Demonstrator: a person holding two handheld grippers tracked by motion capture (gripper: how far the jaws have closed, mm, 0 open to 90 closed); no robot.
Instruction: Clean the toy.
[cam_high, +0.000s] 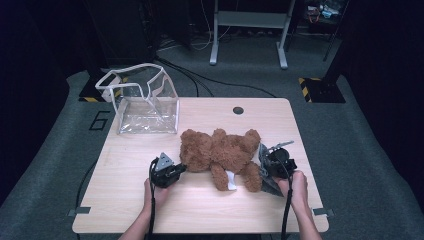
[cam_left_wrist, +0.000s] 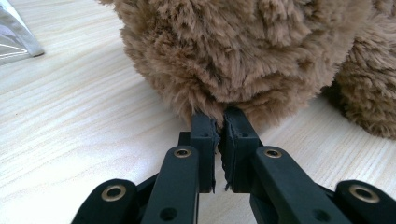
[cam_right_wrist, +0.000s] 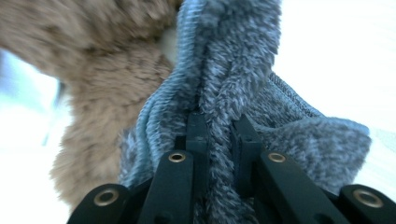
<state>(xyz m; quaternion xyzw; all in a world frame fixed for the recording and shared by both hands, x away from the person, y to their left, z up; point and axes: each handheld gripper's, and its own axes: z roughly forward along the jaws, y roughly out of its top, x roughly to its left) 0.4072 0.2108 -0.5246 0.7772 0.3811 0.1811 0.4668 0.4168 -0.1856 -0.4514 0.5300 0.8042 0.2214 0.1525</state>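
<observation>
A brown teddy bear (cam_high: 220, 152) lies on the wooden table (cam_high: 210, 210), with a white tag near one leg. At the bear's left end my left gripper (cam_high: 181, 169) is shut, its jaws pinching the brown fur (cam_left_wrist: 219, 60) at their tips (cam_left_wrist: 219, 122). On the bear's right side my right gripper (cam_high: 261, 167) is shut on a grey knitted cloth (cam_right_wrist: 233, 84) that lies against the bear (cam_right_wrist: 102, 93); the cloth runs up between the jaws (cam_right_wrist: 218, 135). A grey piece (cam_high: 264, 172) shows beside the bear's right end in the high view.
A clear plastic bag (cam_high: 145, 102) with a white rim stands open at the table's back left. A round cable hole (cam_high: 238, 110) sits near the back edge. A metal stand (cam_high: 250, 30) and cables are on the floor beyond.
</observation>
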